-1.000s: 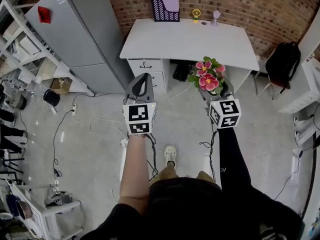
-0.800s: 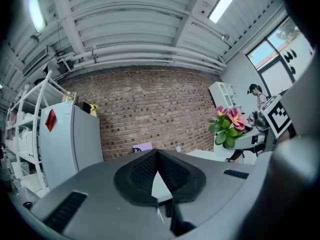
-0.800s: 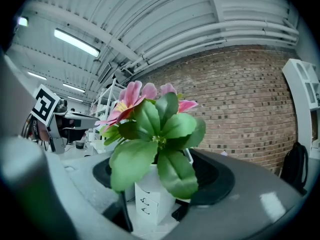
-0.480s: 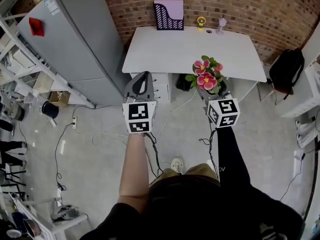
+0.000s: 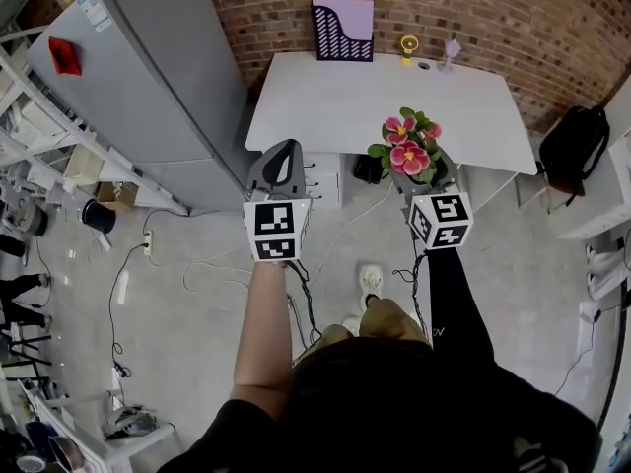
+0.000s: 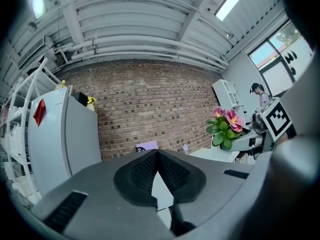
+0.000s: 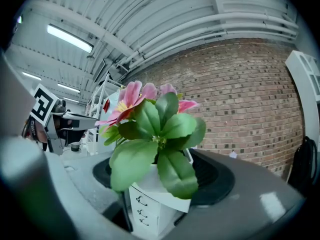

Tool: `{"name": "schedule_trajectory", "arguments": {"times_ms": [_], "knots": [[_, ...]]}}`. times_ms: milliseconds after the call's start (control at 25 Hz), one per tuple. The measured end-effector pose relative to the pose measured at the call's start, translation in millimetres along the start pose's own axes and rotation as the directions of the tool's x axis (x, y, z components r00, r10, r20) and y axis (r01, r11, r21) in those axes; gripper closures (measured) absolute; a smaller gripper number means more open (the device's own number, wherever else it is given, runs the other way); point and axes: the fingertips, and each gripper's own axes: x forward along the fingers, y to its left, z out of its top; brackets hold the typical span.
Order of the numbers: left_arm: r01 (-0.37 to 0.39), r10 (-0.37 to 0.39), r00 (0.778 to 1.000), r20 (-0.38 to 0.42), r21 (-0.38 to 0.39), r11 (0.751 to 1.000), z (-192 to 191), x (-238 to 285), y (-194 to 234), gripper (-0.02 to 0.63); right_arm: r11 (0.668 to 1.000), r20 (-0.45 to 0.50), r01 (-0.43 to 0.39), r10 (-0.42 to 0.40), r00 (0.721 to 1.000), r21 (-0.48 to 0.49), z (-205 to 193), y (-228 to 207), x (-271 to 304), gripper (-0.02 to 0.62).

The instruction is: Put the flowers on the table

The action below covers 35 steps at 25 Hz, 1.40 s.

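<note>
Pink plastic-looking flowers with green leaves sit clamped low in the right claw. They're probably light and floppy, so holding near the base seems safest. Left claw is pinched closed, empty.

- The left gripper, left of centre in the head view, has a smooth grey shell that narrows to a rounded tip.
- Its cube is white with black square markers.
- Its pads, low in the left gripper view, are dark and ribbed.
- The right gripper is the same grey, with a matching marker cube.
- Thin black cables hang below both cubes.
- The person wears a black top, one long black sleeve with a small white mark, tan trousers and a pale shoe.
</note>
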Motion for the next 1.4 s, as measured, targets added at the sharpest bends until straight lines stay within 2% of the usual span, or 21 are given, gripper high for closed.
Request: {"name": "schedule_trajectory", "arguments": {"times_ms": [280,520,1040,1400], "knots": [[-0.038,0.038,0.999,-0.012,0.007,0.999,-15.6,47.8,36.6,0.597,1.0,0.03,-0.018,0.019,0.999,-0.017,-1.8,-14.2,71.4,0.255],[-0.057,0.057,0.998,-0.014,0.01,0.998,-29.5,120.7,64.4,0.597,0.996,0.074,-0.058,0.063,0.995,-0.069,-6.4,-36.5,154.0,0.255],[-0.106,0.106,0.994,-0.033,0.006,0.994,-44.4,304.1,142.1,0.597,0.984,0.075,-0.177,0.178,0.981,-0.019,-14.6,-92.0,368.4,0.255],[-0.108,0.107,0.992,-0.065,-0.007,0.994,-61.9,370.6,169.0,0.597,0.977,0.086,-0.212,0.209,0.974,0.025,-22.8,-110.9,438.0,0.255]]}}
